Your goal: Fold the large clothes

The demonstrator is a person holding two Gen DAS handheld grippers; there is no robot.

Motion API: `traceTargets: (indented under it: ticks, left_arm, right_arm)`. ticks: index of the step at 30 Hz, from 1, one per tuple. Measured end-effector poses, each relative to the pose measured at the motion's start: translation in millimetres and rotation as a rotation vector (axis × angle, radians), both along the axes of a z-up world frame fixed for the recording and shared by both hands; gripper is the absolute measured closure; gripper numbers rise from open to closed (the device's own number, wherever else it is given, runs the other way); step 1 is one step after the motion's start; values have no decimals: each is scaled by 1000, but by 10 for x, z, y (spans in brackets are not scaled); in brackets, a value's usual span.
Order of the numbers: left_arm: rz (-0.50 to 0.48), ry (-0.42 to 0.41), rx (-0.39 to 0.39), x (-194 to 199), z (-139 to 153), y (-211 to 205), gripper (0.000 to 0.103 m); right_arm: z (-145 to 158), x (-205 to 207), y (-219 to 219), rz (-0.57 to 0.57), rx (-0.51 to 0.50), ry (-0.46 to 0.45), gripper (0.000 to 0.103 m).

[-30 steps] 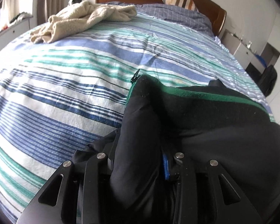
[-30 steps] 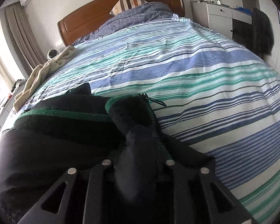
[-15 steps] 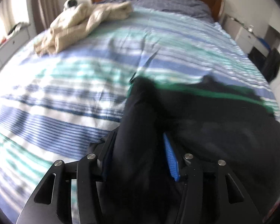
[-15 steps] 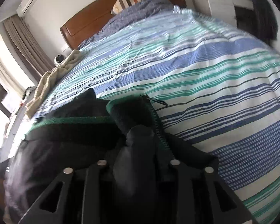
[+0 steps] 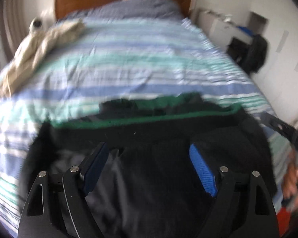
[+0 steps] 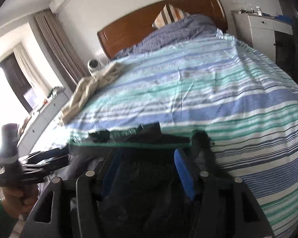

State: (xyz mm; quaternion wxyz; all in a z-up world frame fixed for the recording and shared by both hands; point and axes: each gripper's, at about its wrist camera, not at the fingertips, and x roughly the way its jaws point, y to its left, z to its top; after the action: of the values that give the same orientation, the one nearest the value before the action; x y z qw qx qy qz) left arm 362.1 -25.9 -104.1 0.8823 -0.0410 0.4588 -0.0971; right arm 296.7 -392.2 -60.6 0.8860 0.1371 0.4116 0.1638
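Both the left hand-held gripper and right hand-held gripper hover released over the black jacket, laid flat on the bed for folding.

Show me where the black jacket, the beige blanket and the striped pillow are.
black jacket (image 5: 168, 178), left wrist view, on its dark body.
beige blanket (image 6: 89, 91), right wrist view, on its crumpled middle.
striped pillow (image 6: 168, 15), right wrist view, on its face.

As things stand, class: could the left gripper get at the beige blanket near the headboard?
Probably not directly. The left gripper hangs open over the black jacket at the near edge, while the beige blanket lies far across the striped bed.
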Motion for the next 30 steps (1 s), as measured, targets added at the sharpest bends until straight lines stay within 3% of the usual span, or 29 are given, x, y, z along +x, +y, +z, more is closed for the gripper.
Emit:
traceTargets:
  ticks: [1, 4, 8, 14, 17, 22, 25, 30]
  left_arm:
    - [23, 39, -11, 85, -162, 10, 20]
    - [20, 24, -15, 114, -328, -27, 14]
    - [-20, -8, -7, 79, -448, -76, 12]
    - [-24, -16, 24, 133, -571, -136, 10]
    - [-66, 23, 54, 72, -428, -160, 13]
    - [-160, 28, 23, -420, -139, -111, 14]
    - [-189, 36, 36, -602, -252, -109, 13]
    - [-189, 15, 46, -579, -464, -155, 12]
  right_arm:
    - [-121, 54, -12, -7, -12, 29, 71]
    - [-589, 154, -80, -32, -47, 122, 79]
    - [-806, 169, -178, -66, 22, 111, 84]
    - [-896, 197, -155, -81, 18, 113, 86]
    - [-908, 198, -163, -76, 22, 107, 86]
    - [-909, 194, -179, -75, 35, 103, 86]
    - [-910, 197, -179, -74, 36, 103, 86]
    - [-916, 191, -189, -76, 29, 105, 86]
